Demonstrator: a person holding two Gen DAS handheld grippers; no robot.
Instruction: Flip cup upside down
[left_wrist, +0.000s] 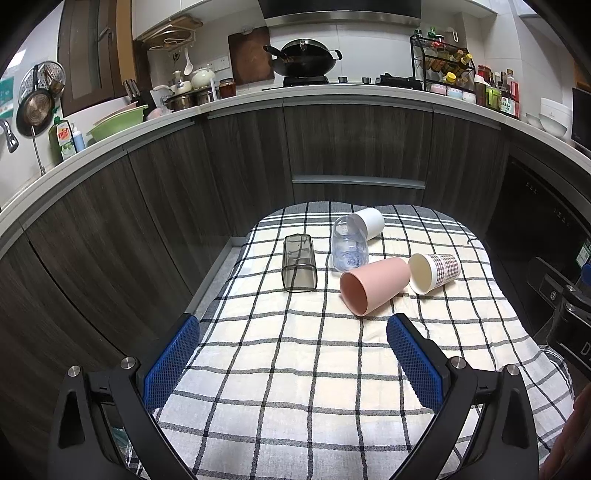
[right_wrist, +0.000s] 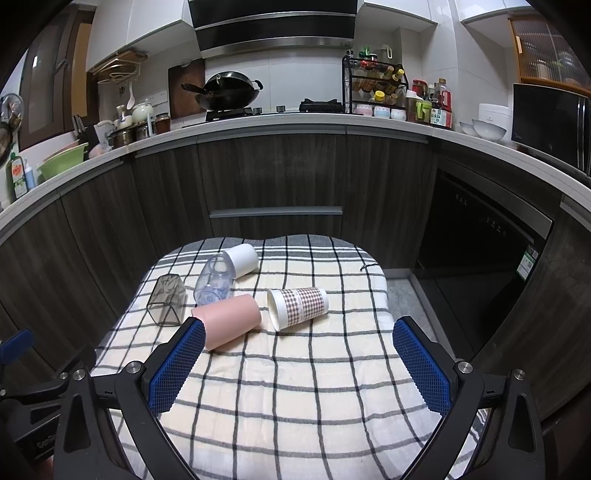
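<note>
Several cups lie on their sides on a checked cloth: a smoky square tumbler, a clear plastic cup, a white cup, a pink cup and a plaid paper cup. My left gripper is open and empty, short of the pink cup. My right gripper is open and empty, just short of the plaid cup, with its left finger beside the pink cup.
The cloth covers a small table in front of dark wood kitchen cabinets. A counter behind carries a wok, pots, a spice rack and bowls. The other gripper's body shows at the right edge of the left wrist view.
</note>
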